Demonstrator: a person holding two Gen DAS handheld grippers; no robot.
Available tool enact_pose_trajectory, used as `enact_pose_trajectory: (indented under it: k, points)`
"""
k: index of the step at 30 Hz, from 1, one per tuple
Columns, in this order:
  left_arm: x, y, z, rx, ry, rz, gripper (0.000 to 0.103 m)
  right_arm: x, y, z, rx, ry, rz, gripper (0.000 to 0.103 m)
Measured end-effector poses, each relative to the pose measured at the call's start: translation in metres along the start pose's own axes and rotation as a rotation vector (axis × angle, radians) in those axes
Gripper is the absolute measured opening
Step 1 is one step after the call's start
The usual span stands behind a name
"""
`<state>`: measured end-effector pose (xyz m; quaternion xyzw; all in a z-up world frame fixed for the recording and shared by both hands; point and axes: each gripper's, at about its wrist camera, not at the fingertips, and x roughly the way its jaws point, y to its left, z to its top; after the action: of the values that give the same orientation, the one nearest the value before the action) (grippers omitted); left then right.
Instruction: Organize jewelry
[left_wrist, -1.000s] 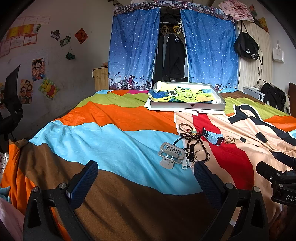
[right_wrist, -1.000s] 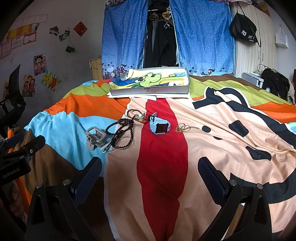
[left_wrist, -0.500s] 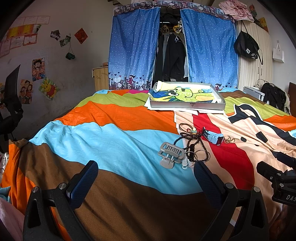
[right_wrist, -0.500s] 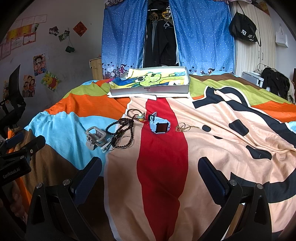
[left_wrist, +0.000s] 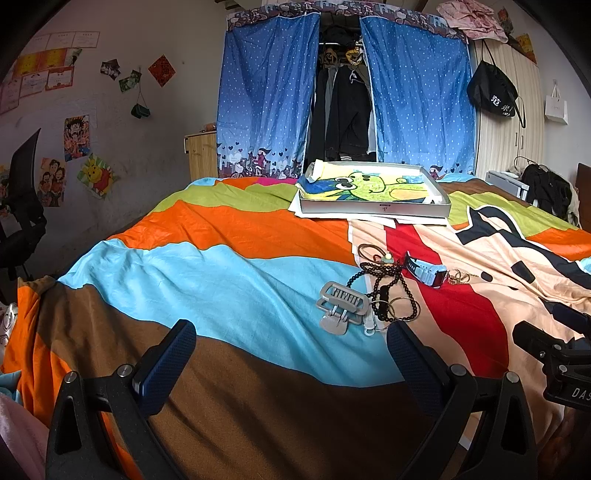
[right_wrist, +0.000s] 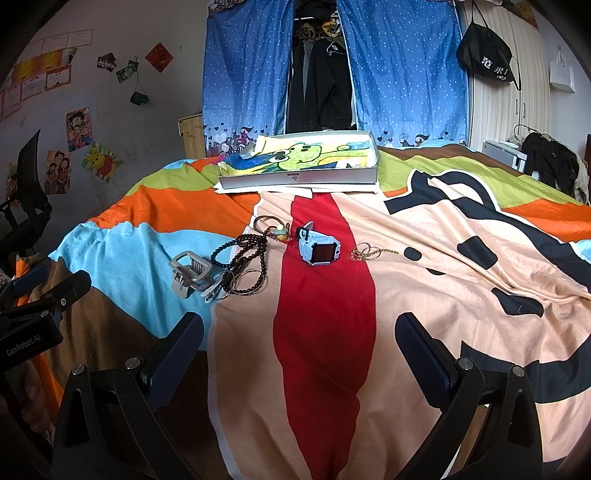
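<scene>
Bedroom, striped multicolour bedspread (left_wrist: 229, 280); nothing has moved since the earlier frames.
Left gripper (left_wrist: 291, 354) and right gripper (right_wrist: 299, 345) both hover with jaws apart, holding nothing. Mid-bed jewellery cluster: grey plastic hair claw (right_wrist: 190, 274), dark beaded necklace (right_wrist: 243, 258), pale blue square-faced watch (right_wrist: 319, 248) with strap running toward the far-edge shallow grey cardboard box (right_wrist: 299, 177), thin gold chain (right_wrist: 365, 253) just beside it.

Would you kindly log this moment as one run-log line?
left gripper: open, empty | right gripper: open, empty | watch, bead necklace, hair clip: on bedspread | tray: beyond them
</scene>
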<state>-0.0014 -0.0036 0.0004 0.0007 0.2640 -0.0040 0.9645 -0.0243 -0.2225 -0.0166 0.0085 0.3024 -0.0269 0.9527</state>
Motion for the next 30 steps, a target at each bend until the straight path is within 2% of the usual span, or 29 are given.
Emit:
enact_pose_trajectory:
  k: [8, 16, 22, 30]
  points:
    - [0.001, 0.001, 0.0, 0.001, 0.002, 0.001, 0.103, 0.0, 0.0, 0.0, 0.0, 0.001, 0.0, 0.102]
    - [0.012, 0.003, -0.009, 0.0, 0.066, 0.013, 0.103, 0.004, 0.002, -0.006, 0.011, 0.02, -0.003, 0.102]
    - [0.014, 0.006, -0.009, -0.011, 0.071, 0.03, 0.103, 0.004, 0.002, -0.005, 0.012, 0.023, -0.003, 0.102]
    - [0.024, 0.004, 0.011, 0.004, 0.146, 0.111, 0.103, 0.008, -0.003, 0.003, 0.019, 0.031, -0.006, 0.102]
